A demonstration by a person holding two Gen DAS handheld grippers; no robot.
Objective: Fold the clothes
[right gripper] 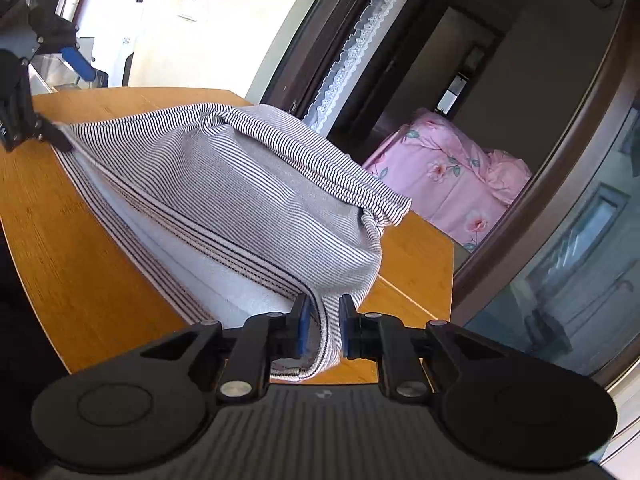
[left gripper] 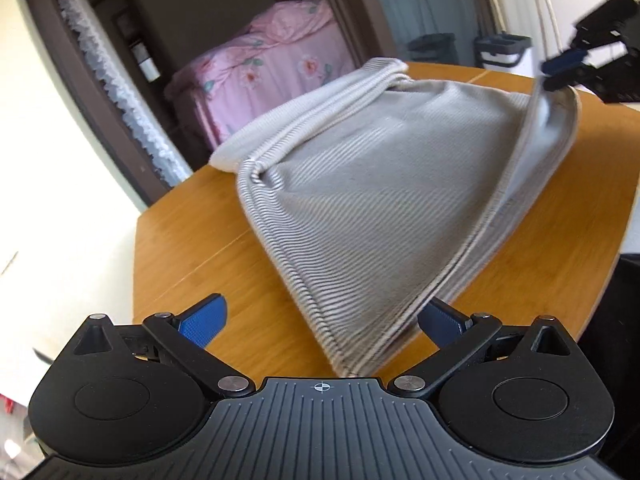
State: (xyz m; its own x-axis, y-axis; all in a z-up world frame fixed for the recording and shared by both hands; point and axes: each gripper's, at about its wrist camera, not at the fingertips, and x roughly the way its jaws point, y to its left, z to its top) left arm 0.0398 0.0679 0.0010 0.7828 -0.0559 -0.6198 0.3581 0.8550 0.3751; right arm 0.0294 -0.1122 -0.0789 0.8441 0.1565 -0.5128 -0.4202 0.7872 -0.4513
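Two grippers, one garment. Left gripper point(left gripper: 322, 322): jaws spread wide, near corner of the striped garment point(left gripper: 376, 184) lying between the pads, neither pad pressing it. Right gripper point(right gripper: 323, 330): jaws narrowed on the opposite hem corner, cloth bunched between them, though a firm pinch cannot be confirmed. Garment: finely striped grey-and-white knit with banded hem, draped over the wooden table point(left gripper: 200, 240), hem edge running from one gripper to the other. Far: pink floral bedding point(right gripper: 448, 176) through a doorway.
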